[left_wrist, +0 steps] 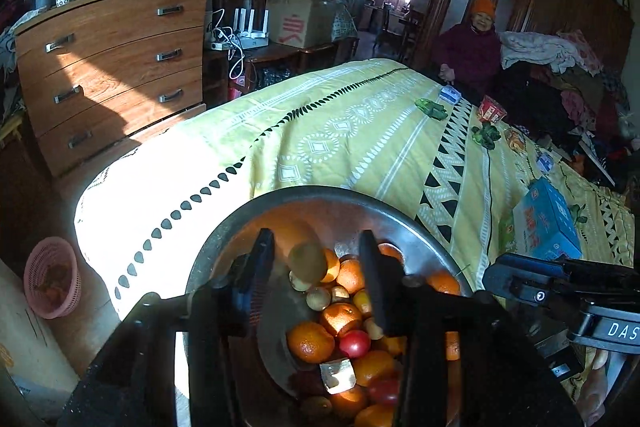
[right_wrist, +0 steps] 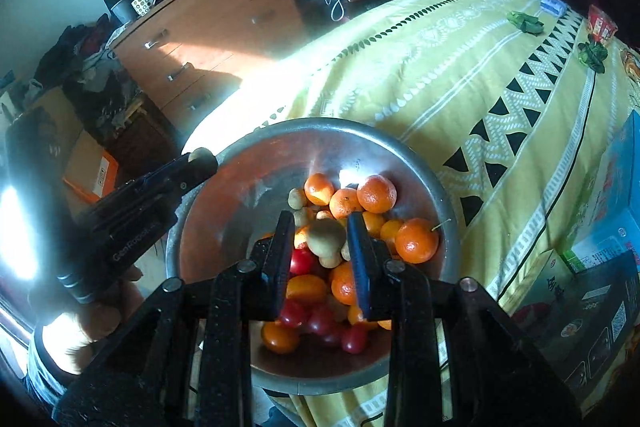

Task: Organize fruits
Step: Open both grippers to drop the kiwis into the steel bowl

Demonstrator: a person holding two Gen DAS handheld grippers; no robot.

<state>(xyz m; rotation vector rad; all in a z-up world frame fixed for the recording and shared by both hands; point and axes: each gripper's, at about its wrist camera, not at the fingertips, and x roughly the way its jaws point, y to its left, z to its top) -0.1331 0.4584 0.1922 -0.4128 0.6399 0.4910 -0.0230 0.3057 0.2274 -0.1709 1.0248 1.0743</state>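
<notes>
While sun is hitting the yellow bedspread (left_wrist: 360,131), left claw (left_wrist: 316,259) is hanging half open over bowl (left_wrist: 400,215), kiwi (left_wrist: 307,261) loose; right claw (right_wrist: 320,239) is pinching a kiwi (right_wrist: 326,237).

The right gripper (right_wrist: 320,239) hangs over a metal bowl (right_wrist: 256,147) of oranges and small red fruits, a pale brown fruit (right_wrist: 325,238) between its fingers. Left of the fingers, the left gripper (right_wrist: 200,159) reaches the bowl's rim.

Both wrist views close above metal bowl (left_wrist: 400,215) (right_wrist: 400,143), angled down — sharing bowl, yellow bedspread (left_wrist: 340,131) (right_wrist: 440,67).
</notes>
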